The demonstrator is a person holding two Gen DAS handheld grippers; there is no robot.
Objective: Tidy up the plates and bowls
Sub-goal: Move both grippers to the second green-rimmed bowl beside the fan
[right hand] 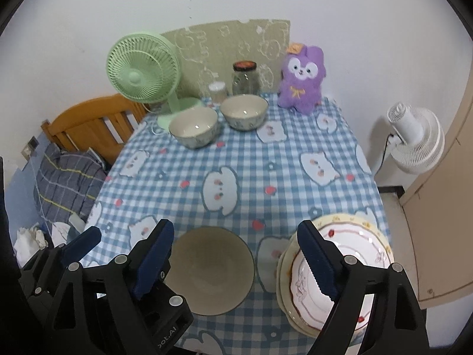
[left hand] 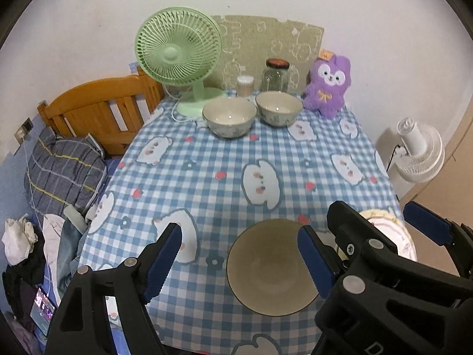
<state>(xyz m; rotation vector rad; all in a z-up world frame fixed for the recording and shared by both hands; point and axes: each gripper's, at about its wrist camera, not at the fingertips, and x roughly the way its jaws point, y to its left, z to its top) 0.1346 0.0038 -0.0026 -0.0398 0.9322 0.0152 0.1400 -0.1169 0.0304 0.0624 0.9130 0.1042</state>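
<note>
Left wrist view: left gripper (left hand: 239, 259) and right gripper (right hand: 236, 261) both gape wide, empty, above the bowl (left hand: 270, 266) at six o'clock, stacked plates (right hand: 354, 236) at four.

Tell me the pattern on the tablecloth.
The tablecloth is blue-and-white gingham with white cartoon animals, small flowers and red hearts, clearest in the right wrist view.

Counter cloth (right hand: 251, 159): blue-white check, white bear motifs, red hearts. Near bowl (right hand: 211, 269): plain olive-beige inside. Two far bowls (right hand: 193, 131): cream with grey-blue print. Stacked plates (right hand: 354, 254): white-pink over yellow rim. Fan (right hand: 142, 74) green; plush (right hand: 301, 80) purple.
</note>
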